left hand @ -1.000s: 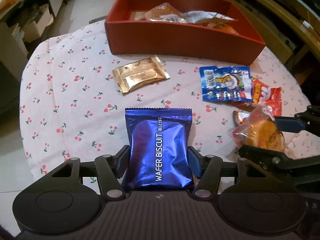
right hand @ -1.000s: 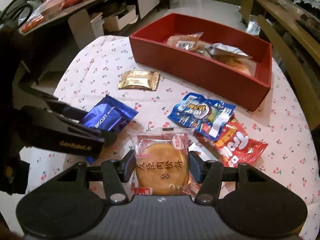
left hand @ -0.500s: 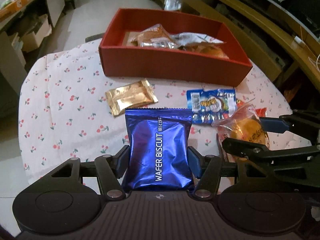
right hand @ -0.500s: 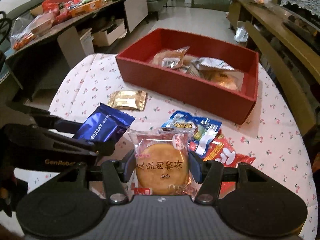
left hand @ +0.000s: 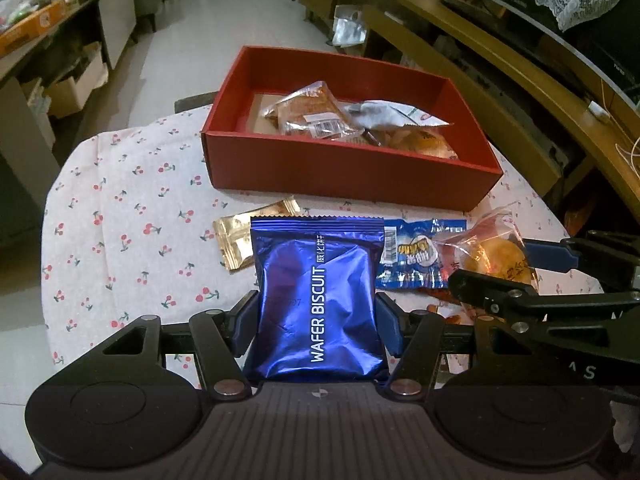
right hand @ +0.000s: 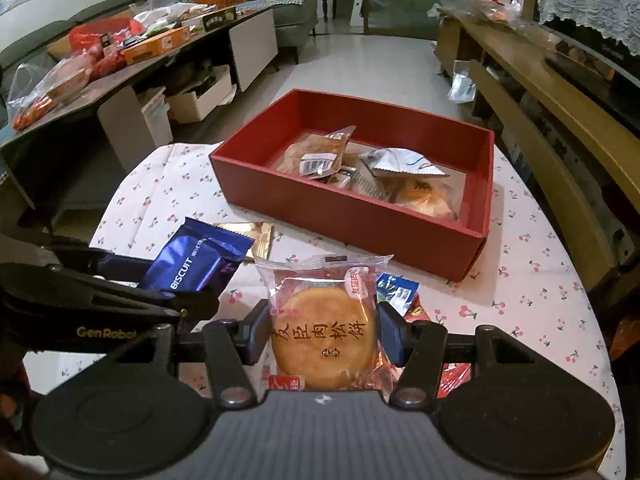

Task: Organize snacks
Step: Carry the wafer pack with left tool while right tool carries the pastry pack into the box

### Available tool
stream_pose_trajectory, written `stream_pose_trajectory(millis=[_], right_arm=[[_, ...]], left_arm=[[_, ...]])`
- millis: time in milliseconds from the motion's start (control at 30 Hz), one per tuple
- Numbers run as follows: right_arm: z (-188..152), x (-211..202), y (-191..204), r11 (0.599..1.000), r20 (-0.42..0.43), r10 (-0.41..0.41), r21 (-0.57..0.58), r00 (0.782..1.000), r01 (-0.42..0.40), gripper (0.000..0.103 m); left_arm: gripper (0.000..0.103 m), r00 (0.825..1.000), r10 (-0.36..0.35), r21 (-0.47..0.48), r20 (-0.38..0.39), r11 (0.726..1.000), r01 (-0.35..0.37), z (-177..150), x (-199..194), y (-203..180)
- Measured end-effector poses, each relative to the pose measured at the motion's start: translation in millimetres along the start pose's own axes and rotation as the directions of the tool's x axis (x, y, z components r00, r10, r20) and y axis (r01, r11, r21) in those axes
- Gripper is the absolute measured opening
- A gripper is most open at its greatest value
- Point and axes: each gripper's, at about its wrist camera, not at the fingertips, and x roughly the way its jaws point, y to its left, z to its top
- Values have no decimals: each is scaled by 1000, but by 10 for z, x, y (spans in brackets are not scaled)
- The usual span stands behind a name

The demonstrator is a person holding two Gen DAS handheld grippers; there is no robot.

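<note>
- Blue foil marks the wafer biscuit packet (left hand: 318, 304), pinched between the jaws of the left gripper (left hand: 317, 320) and held upright above the surface (left hand: 120, 216).
- Clear wrapping shows the round meat-floss pastry (right hand: 325, 326), clamped in the jaws of the right gripper (right hand: 323, 330), also raised off the surface.
- The two grippers sit side by side, the left one's packet just beside the pastry.
- The red box (left hand: 352, 172) stands ahead of both, on the cherry-print cloth, with several wrapped snacks (left hand: 316, 114) already inside.
- A gold packet (left hand: 240, 236) and a blue snack bag (left hand: 416, 254) lie flat on the cloth between the grippers and the box; a red bag (right hand: 452, 376) shows partly under the right gripper.
</note>
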Motion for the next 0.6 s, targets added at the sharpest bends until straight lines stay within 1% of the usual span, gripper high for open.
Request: stream_pose_trajectory(millis=[300,400,600], right_arm=[[146,-28,-100,999,40,-27,42,999,26,72],[217,-27,-117,998,58,-35,53,998,32,72],[401,-2,-236,994,91,-63,96,994,54,72]], left_arm=[[67,1000,2,-6,21,1000,-2,93,3,-31],[67,999,-4,-3,40,1000,4,174,-6,-69],[67,997,13,2,82,1000,-13,395,2,-124]])
